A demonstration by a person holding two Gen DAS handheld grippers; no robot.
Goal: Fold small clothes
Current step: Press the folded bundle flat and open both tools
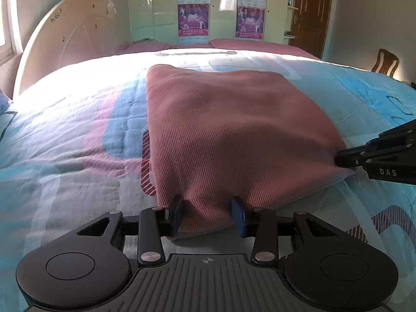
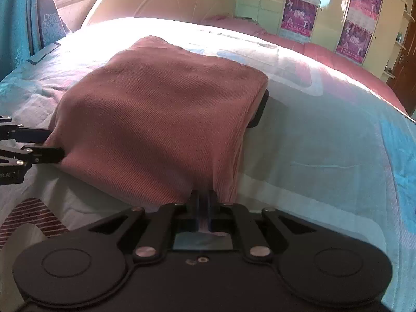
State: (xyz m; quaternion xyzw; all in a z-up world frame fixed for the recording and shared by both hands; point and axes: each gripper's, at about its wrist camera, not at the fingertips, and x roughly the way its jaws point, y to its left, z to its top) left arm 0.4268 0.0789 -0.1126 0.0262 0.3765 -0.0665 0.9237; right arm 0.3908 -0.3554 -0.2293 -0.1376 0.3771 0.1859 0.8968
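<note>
1. The dusty-pink ribbed knit garment [image 1: 234,130] lies folded into a rough rectangle on the bed's pale blue patterned quilt [image 1: 78,130].
2. The right claw [image 2: 204,202] is pinched tight on the garment's near right corner.
3. The left claw [image 1: 208,214] stands partly apart, the near left edge bunched between its blue pads.
4. A cream rounded headboard [image 1: 72,36] rises behind.

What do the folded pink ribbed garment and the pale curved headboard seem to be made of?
Folded pink ribbed garment: probably a matte knitted fabric, since fine ribs run across it and it drapes softly. Pale curved headboard: possibly painted wood or laminate, smooth with a slight sheen; unclear.
</note>
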